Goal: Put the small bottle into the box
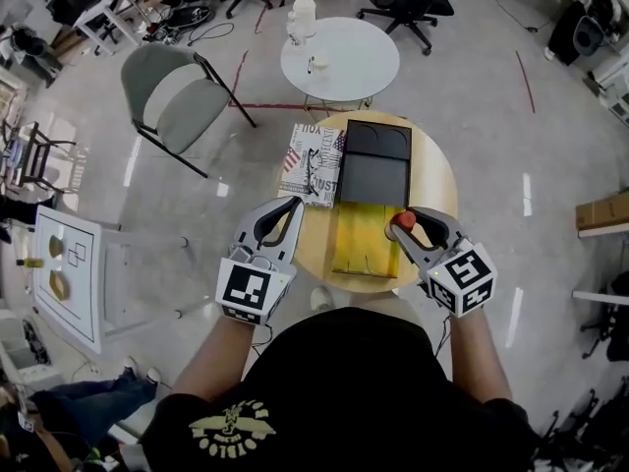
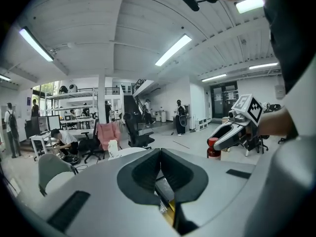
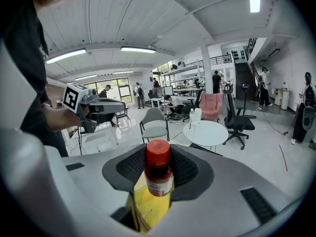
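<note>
My right gripper (image 1: 409, 224) had its jaws pinching the small bottle (image 3: 159, 173) upright over the worktop (image 1: 433, 179), short of the black box (image 1: 373, 171), ready for lowering in. My left gripper (image 2: 160, 170) had its jaws pressed together, idle.

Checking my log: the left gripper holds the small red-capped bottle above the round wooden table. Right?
No: the right gripper holds the small red-capped bottle above the round wooden table, as the right gripper view shows. The left gripper is shut, empty.
</note>
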